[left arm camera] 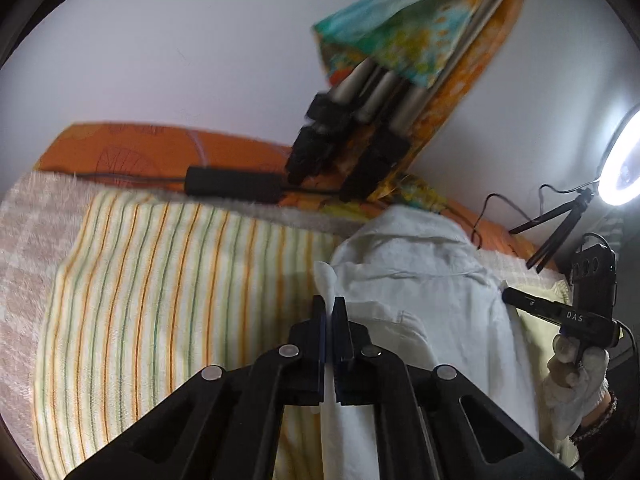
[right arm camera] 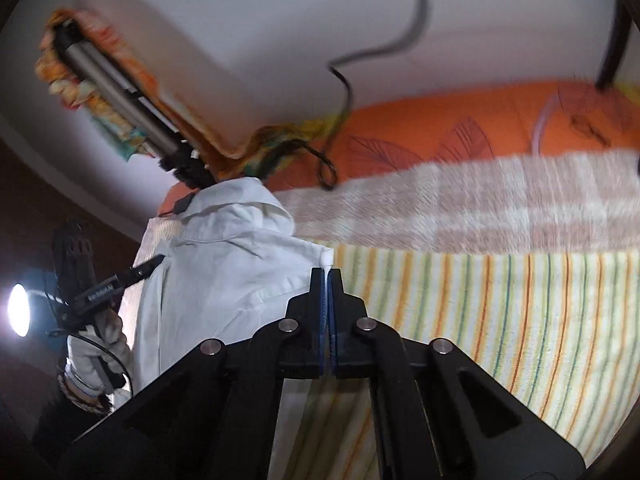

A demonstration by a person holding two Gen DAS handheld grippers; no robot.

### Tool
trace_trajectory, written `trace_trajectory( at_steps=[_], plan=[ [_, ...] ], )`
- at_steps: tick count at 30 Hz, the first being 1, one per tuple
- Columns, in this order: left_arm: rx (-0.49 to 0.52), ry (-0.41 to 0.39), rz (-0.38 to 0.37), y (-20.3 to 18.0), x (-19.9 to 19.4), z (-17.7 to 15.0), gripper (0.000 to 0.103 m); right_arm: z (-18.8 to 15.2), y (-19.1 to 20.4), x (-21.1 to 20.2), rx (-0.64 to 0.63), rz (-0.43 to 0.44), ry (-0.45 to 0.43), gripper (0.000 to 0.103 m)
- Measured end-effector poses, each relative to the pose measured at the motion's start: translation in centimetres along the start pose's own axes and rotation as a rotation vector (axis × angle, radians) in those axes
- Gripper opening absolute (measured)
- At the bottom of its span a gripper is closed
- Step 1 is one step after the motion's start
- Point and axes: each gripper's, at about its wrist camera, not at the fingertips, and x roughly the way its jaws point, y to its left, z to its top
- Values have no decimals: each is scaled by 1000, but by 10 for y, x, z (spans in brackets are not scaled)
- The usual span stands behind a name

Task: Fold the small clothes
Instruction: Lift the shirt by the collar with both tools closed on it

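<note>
White cotton, a small shirt (left arm camera: 424, 280), lies rumpled on a striped cloth (left arm camera: 168, 280) of yellow, orange and green lines spread over a pale checked blanket (left arm camera: 24, 248). The left gripper (left arm camera: 330, 308) is clenched on a fold of the shirt's edge, white fabric running between its blue pads. The right gripper (right arm camera: 326, 280) is also clamped tight at the shirt's corner (right arm camera: 326, 258), where it meets the stripes; whether cloth is actually pinched there I cannot tell. In the left view, the right gripper's body reads "DAS" (left arm camera: 575, 317). A ring light (left arm camera: 624, 160) glows nearby.
</note>
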Motion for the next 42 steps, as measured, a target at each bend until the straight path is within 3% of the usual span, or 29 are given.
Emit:
trace_trajectory(
  at_steps=[3,6,7,8,9,11,12,13,14,30,42],
  plan=[
    [3,-5,-4,-1,1,0,3,0,4,-3,-23,-4,-10,1],
    [-27,-1,-52,1,2,5,37,2,1,-7,4,42,-12,4],
    [-42,-3,-65,3,1,7,46,2,-2,-8,18,67,-10,14],
    [-47,-11,-66,2,1,9,47,3,-5,-8,34,83,-11,23],
    [-44,-16,-60,1,2,10,42,3,-7,-8,39,85,-13,24],
    [-23,5,-52,-4,9,11,12,4,-7,-6,36,90,0,22],
    [-12,12,-42,-6,11,12,0,3,-6,-3,26,104,8,16],
    [-7,7,-37,-8,11,12,1,3,-3,-3,11,108,15,7],
    [-9,2,-42,-9,9,12,1,3,2,-4,-11,97,7,4],
    [16,-142,-111,-35,-93,6,0,-1,71,-85,-127,138,-120,3],
    [58,-202,-104,-74,-176,-39,0,-57,116,-154,-192,157,-179,3]
  ],
)
